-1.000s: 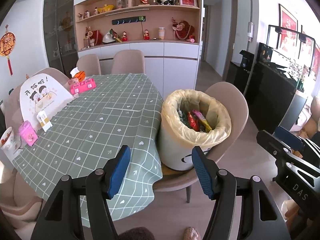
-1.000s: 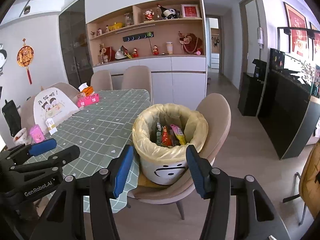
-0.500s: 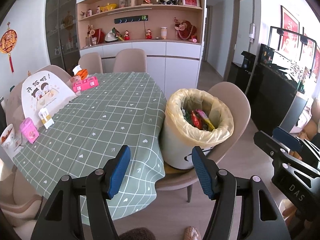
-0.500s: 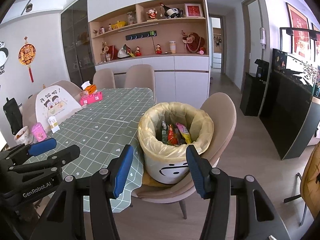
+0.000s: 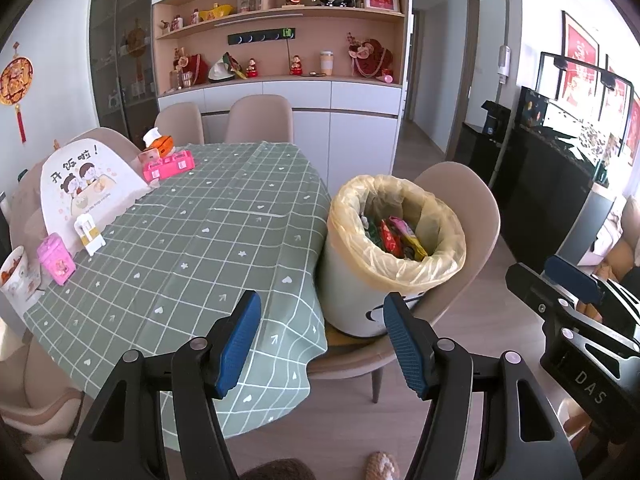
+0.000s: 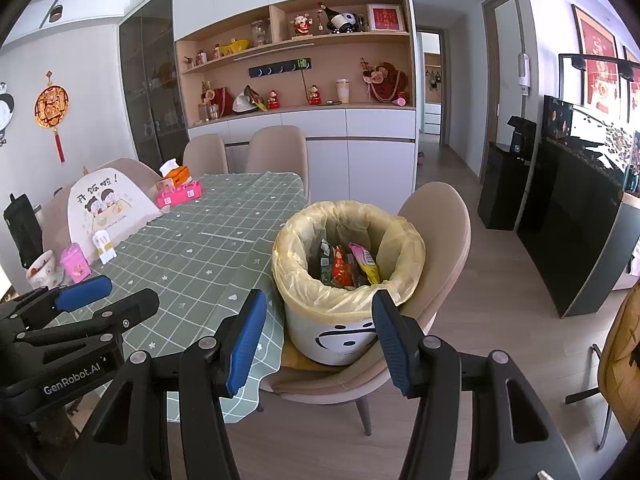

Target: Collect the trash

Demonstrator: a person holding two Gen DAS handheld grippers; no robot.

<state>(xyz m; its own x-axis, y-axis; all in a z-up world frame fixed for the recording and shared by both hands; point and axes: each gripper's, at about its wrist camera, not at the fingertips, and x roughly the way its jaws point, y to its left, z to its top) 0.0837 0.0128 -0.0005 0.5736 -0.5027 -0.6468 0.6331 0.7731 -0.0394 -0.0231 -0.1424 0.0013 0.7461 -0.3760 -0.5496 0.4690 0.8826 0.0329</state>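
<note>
Trash bin, white with a yellow liner bag, sits on the seat of a beige chair pushed against the table's near right edge; its left side touches the hanging green checked tablecloth. Snack wrappers are already inside, standing upright, red and yellow ones on top. Left gripper and right gripper are both released, jaws wide apart, nothing held, both hanging in the air short of the bin and well above the floor. Table centre looks free of loose trash; what remains sits along the far left edge: pink box, bowl, pink tray, tissue box. My read: collection is near done, and the next job is likely the liner. If so, pinch the folded rim on opposite sides, one gripper each, lift evenly, don't tip the bin off the seat.
</note>
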